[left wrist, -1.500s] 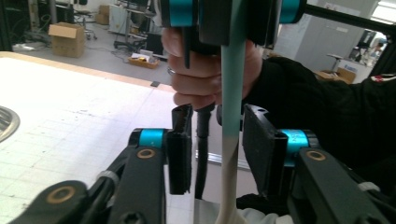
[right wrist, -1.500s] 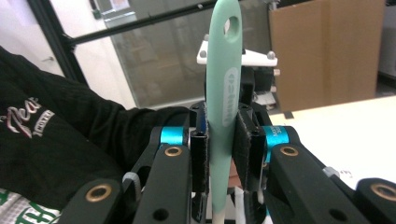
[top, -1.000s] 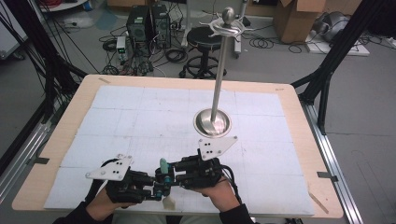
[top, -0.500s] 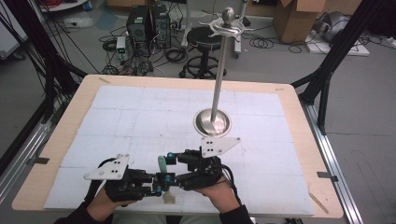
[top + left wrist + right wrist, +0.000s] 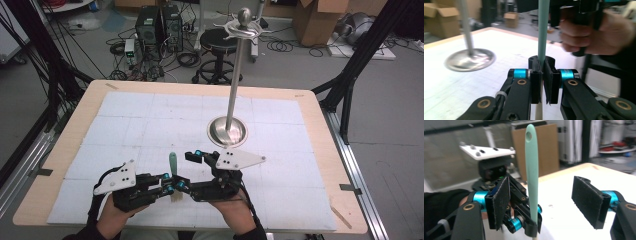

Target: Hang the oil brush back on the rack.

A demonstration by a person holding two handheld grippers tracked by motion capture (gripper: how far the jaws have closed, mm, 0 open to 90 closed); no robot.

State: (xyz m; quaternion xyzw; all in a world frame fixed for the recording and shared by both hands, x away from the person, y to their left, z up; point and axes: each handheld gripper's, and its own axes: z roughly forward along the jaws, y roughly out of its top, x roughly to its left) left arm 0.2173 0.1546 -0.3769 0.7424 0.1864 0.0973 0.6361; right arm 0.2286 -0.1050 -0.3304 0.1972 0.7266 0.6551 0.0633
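A mint-green utensil handle (image 5: 173,162) with a hole at its top stands upright near the table's front edge. My left gripper (image 5: 170,188) is shut on its lower part; in the left gripper view the pads (image 5: 536,82) clamp the handle (image 5: 543,30). My right gripper (image 5: 186,171) faces it from the right, and its jaws have just been opening. In the right gripper view the handle (image 5: 532,170) stands between the wide-apart pads (image 5: 587,201) of the right gripper (image 5: 544,202), touching neither. The utensil's pale lower end is mostly hidden.
A metal stand (image 5: 227,131) with a round base and a tall pole topped by a ball rises at the middle of the white mat (image 5: 150,125), just beyond my right hand. It also appears as the stand (image 5: 470,59) to the left. Floor clutter lies behind the table.
The right gripper's jaws have spread apart off the green handle. The left gripper keeps its hold and has not moved.
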